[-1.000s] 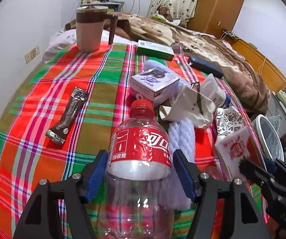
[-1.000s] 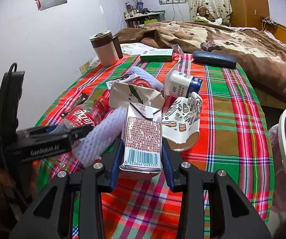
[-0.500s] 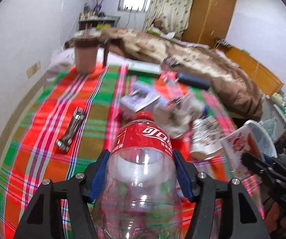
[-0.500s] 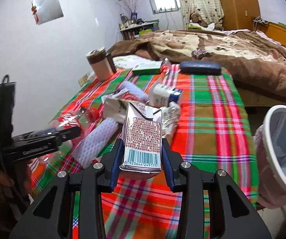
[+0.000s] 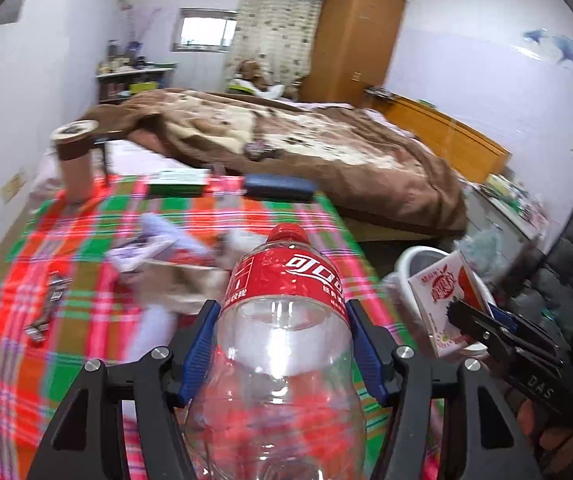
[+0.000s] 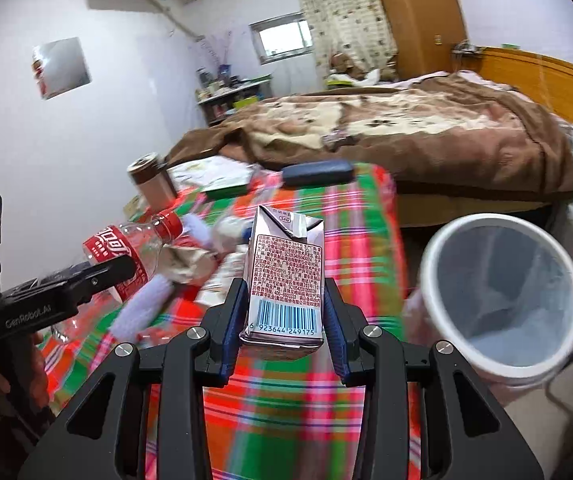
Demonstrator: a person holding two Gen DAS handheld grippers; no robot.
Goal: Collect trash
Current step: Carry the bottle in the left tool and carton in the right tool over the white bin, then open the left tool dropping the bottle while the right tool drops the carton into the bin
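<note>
Progress: early; clear plastic cola bottle with red label (image 5: pixel 282 320) clamped in left gripper (image 5: pixel 282 344), silver drink carton (image 6: pixel 284 280) clamped in right gripper (image 6: pixel 284 320).
Bin: white round lined bin (image 6: pixel 502 292) at 3 o'clock, looks empty.
Left: wrappers etc. on plaid tablecloth (image 6: pixel 350 208).

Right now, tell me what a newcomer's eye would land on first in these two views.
First, the clear cola bottle with its red label, clamped in the left claw and filling the middle of the left view. Next, the silver drink carton, barcode facing the camera, gripped upright in the right claw. Beside it at right gapes the white-rimmed bin, past the edge of the bright plaid cloth.
</note>
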